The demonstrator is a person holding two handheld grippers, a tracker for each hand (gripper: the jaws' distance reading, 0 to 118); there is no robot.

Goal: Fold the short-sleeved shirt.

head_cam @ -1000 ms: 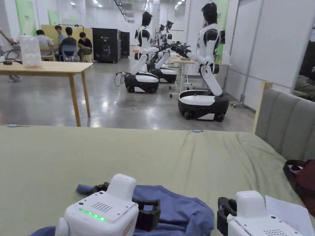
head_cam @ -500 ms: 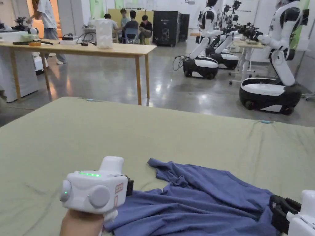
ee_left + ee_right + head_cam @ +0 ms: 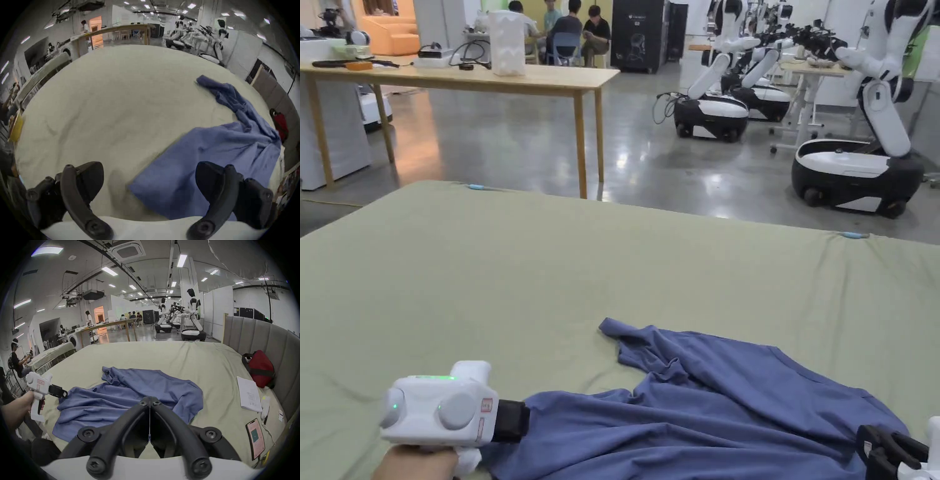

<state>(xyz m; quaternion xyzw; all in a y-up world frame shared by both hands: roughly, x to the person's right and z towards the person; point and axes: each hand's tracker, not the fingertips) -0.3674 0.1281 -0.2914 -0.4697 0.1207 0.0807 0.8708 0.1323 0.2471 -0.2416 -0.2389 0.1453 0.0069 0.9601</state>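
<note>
Blue shirt (image 3: 700, 406) lies rumpled and unfolded on the green bed sheet (image 3: 550, 262), near the person's edge, one sleeve (image 3: 625, 334) pointing toward the far side; in the right gripper view the shirt (image 3: 129, 397) is spread across the middle with creases and a bunched left part. Left gripper (image 3: 512, 422) sits at the shirt's left edge, held by a hand (image 3: 412, 465); in its own view the jaws are spread wide, a shirt corner (image 3: 170, 186) lying on the sheet between them, not pinched. From the right gripper view the left gripper (image 3: 62, 392) is just at the shirt's left edge; can't tell if it touches. Right gripper (image 3: 150, 400): jaws pressed together, tips over the shirt's near side; can't tell whether any cloth is caught between them. In the head view the right gripper (image 3: 887, 450) is at the shirt's right edge. On the sheet to the right, well apart from the shirt: paper (image 3: 248, 394), phone (image 3: 255, 437), red bag (image 3: 261, 368) against the grey headboard (image 3: 259, 337). Beyond the bed: wooden table (image 3: 487, 78), white robots (image 3: 862, 162), seated people (image 3: 575, 31).
</note>
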